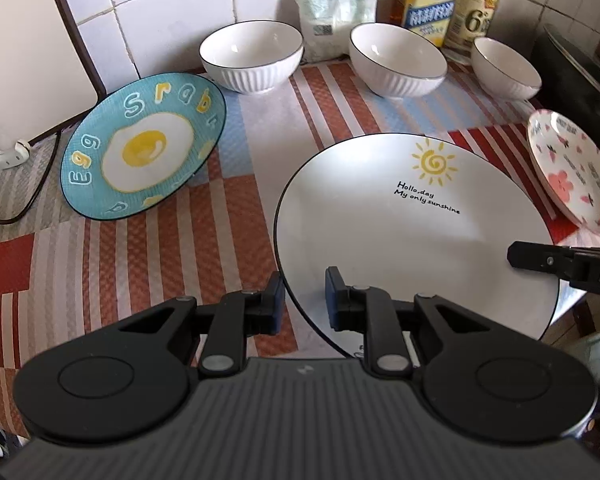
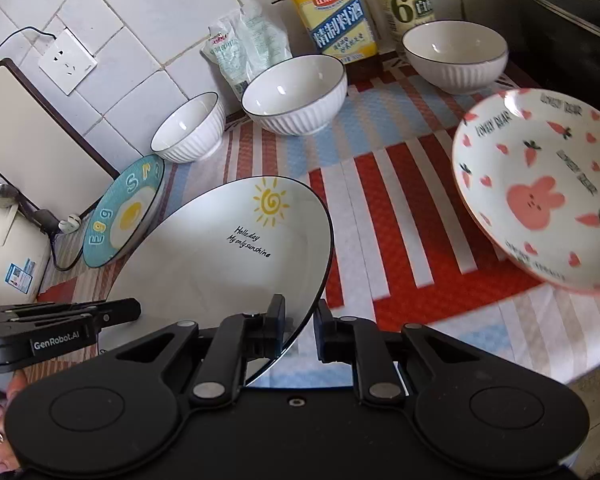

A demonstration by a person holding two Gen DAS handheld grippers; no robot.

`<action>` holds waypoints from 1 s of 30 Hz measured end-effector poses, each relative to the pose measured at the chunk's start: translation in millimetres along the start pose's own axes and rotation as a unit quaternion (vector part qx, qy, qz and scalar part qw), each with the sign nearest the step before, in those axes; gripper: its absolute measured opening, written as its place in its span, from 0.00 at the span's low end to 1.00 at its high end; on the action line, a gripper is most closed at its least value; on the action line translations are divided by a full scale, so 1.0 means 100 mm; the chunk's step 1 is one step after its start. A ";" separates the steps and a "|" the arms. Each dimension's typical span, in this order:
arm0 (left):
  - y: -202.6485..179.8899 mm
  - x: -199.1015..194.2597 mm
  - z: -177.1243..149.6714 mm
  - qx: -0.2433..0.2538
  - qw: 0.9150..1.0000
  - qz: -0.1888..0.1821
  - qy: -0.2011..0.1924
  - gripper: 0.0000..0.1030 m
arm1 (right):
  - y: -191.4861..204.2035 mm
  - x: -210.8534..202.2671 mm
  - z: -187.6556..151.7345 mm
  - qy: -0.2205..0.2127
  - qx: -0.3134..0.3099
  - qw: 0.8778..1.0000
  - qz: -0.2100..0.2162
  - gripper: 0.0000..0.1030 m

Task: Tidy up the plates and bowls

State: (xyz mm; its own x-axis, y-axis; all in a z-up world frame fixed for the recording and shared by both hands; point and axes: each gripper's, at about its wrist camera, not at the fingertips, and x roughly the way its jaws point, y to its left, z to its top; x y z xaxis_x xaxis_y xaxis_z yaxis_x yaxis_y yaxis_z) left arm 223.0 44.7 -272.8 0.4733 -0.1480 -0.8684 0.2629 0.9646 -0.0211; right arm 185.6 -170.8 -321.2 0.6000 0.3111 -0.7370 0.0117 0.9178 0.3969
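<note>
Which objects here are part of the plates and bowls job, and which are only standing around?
Part of the job:
sun plate
egg plate
rabbit plate
three white bowls

Only standing around:
cooking wine bottle
vinegar bottle
plastic bag
rice cooker
cutting board

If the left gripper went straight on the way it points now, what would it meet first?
The left gripper already straddles the near rim of the white round sun-print plate. Straight on, that rim would likely meet it first.
</note>
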 end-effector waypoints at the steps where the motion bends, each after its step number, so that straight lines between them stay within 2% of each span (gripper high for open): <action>1: -0.01 0.00 -0.01 0.002 1.000 0.001 0.000 0.18 | 0.00 -0.01 -0.03 -0.001 0.000 1.000 -0.001 0.19; 13: 0.01 0.19 -0.18 -0.006 1.000 -0.015 -0.008 0.18 | -0.06 0.09 -0.20 -0.013 -0.042 0.999 -0.019 0.20; 21: 0.05 0.23 -0.21 -0.014 0.999 -0.029 0.011 0.18 | 0.01 0.11 -0.22 -0.002 -0.065 0.997 -0.042 0.21; 30: -0.04 0.25 -0.18 0.006 0.999 -0.010 0.038 0.18 | 0.11 0.19 -0.26 0.019 -0.096 0.992 -0.085 0.26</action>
State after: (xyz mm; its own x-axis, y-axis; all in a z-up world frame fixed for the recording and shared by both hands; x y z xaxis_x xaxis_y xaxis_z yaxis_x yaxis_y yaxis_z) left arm 218.9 41.1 -302.8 0.4024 -0.1494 -0.9032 0.2821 0.9588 -0.0329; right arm 176.8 -148.6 -345.4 0.5723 0.1538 -0.8055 -0.0447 0.9867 0.1566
